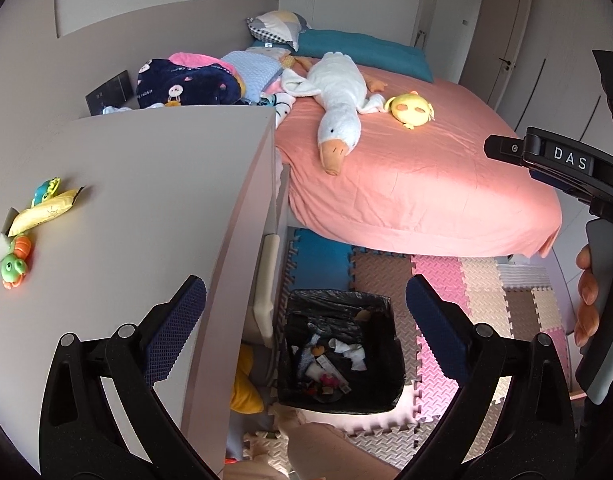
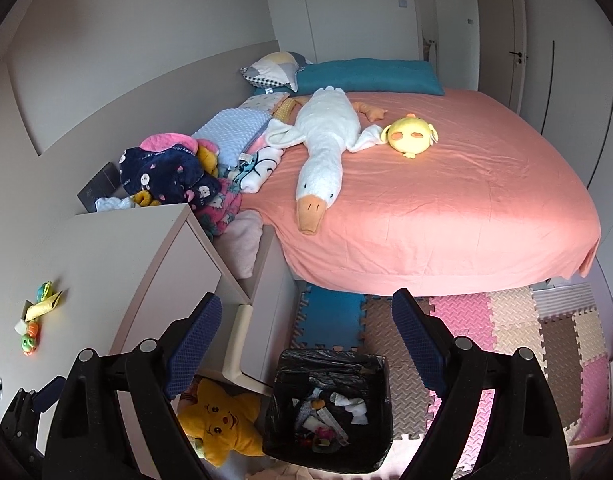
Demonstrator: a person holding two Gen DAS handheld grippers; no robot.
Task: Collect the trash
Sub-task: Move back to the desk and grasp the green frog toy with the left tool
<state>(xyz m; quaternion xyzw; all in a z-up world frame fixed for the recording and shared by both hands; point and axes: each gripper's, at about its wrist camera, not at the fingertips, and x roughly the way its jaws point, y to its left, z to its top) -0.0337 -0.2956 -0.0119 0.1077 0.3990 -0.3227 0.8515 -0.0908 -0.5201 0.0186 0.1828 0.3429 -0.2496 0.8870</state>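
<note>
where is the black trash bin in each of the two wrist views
Left wrist view: the trash bin sits low at centre, between the open tongs, on the foam mat just right of the white cabinet.
Right wrist view: the trash bin sits at bottom centre, right of the yellow star plush.
Shared landmark: the white goose plush on the pink bed.

A wide bed with a salmon-pink sheet [image 2: 446, 200] fills the room ahead, sunlit across its middle. Pale grey walls [image 2: 146, 20] and tall white wardrobe doors [image 2: 486, 20] stand behind it. Interlocking foam floor mats in pink, cream, brown and blue [image 2: 506, 320] cover the floor below. A pale grey tabletop [image 1: 126, 200] sits left.
</note>
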